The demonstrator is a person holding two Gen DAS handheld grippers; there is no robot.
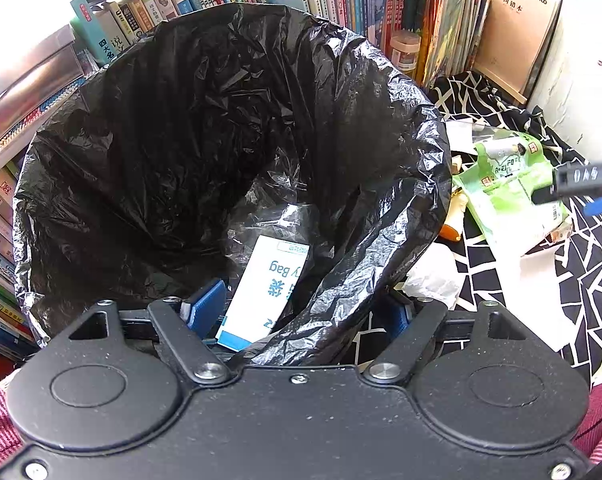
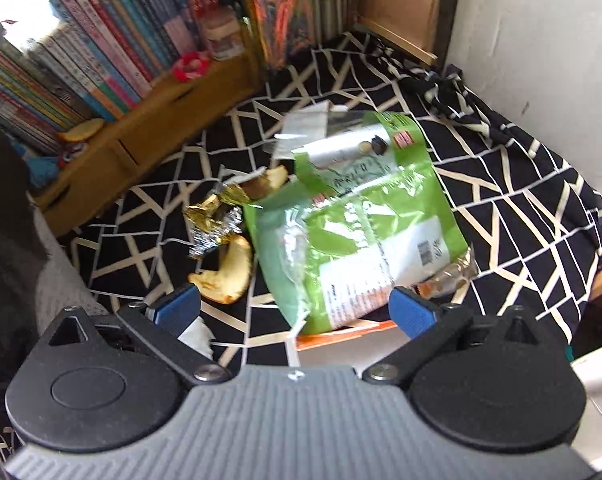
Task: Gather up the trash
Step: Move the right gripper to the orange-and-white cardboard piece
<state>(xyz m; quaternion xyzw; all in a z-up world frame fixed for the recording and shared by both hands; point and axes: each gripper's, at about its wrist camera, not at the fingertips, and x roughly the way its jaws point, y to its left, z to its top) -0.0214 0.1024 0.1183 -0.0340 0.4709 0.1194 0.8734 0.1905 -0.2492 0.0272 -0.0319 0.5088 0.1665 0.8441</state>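
Pointing steeply down, the right gripper [image 2: 295, 308] is held wide apart over the green packet [image 2: 357, 232]; nothing is gripped.

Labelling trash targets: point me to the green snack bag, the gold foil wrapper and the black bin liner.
green snack bag [image 2: 353, 232]: right wrist view, middle of its green face.
gold foil wrapper [image 2: 213, 220]: right wrist view, crumpled centre.
black bin liner [image 1: 141, 152]: left wrist view, inner left wall.
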